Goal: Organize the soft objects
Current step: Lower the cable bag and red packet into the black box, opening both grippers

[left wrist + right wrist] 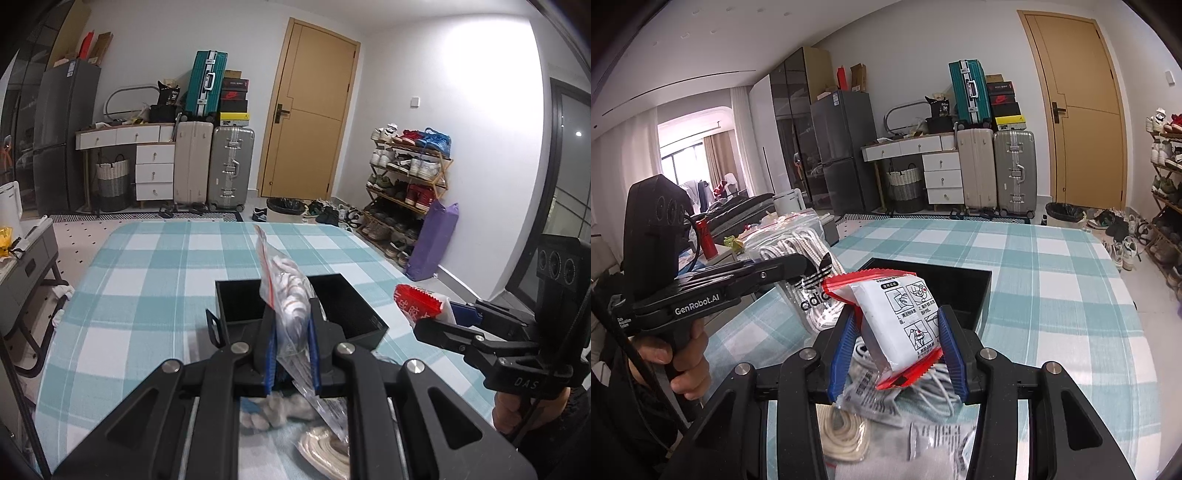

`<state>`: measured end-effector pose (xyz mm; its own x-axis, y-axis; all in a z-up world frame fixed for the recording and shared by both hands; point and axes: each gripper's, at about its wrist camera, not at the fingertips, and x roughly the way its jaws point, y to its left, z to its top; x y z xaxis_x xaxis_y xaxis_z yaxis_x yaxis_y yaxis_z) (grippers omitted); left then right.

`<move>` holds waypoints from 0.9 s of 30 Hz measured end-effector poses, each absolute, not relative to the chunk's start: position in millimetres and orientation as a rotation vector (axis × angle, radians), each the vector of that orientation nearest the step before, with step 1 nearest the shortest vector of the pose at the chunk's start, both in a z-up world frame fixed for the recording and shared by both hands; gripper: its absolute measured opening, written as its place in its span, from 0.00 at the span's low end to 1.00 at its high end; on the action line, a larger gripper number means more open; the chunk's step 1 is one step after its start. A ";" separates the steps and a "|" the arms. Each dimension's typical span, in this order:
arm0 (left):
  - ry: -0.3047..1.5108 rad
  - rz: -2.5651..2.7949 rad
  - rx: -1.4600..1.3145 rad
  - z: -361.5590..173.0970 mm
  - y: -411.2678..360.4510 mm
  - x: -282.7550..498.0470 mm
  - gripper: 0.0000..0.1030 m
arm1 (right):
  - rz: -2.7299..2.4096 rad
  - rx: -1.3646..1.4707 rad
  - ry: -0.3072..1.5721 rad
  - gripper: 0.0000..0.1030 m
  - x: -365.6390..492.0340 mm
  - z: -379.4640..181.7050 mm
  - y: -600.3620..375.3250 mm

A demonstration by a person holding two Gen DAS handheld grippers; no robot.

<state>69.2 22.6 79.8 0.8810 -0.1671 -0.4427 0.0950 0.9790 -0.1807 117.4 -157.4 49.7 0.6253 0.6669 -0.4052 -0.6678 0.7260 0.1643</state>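
Observation:
My left gripper [291, 334] is shut on a clear zip bag of white rope [290, 295] and holds it upright above the near edge of a black open box [364, 314]. My right gripper [897, 343] is shut on a white packet with red ends [905, 321], held above the table in front of the black box [964, 284]. The right gripper also shows in the left wrist view [448, 314] with the packet [417, 302]. The left gripper shows in the right wrist view [798, 267] with its rope bag [798, 243].
The table carries a teal checked cloth [147, 280]. Several bags of rope and cord [846, 432] lie below the grippers at the near edge. Suitcases [214, 166], a door, a shoe rack [406, 192] and a side table [26, 266] stand around.

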 end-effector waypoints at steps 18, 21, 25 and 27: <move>0.511 -0.097 -0.130 71.9 25.1 128.1 0.12 | 0.777 -0.007 0.496 0.43 166.5 58.3 -132.0; 0.522 -0.097 -0.130 68.8 23.9 136.3 0.12 | 0.778 -0.007 0.507 0.43 174.5 55.5 -129.3; 0.540 -0.095 -0.126 63.5 22.3 146.3 0.12 | 0.781 -0.012 0.524 0.43 183.8 50.2 -125.5; 0.549 -0.095 -0.127 59.7 22.1 150.7 0.12 | 0.782 -0.015 0.535 0.43 189.5 47.0 -122.5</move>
<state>150.7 22.1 59.7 0.8488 -0.1234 -0.5141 0.0556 0.9878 -0.1453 189.5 -122.5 47.0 0.5838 0.6666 -0.4635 -0.6741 0.7162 0.1810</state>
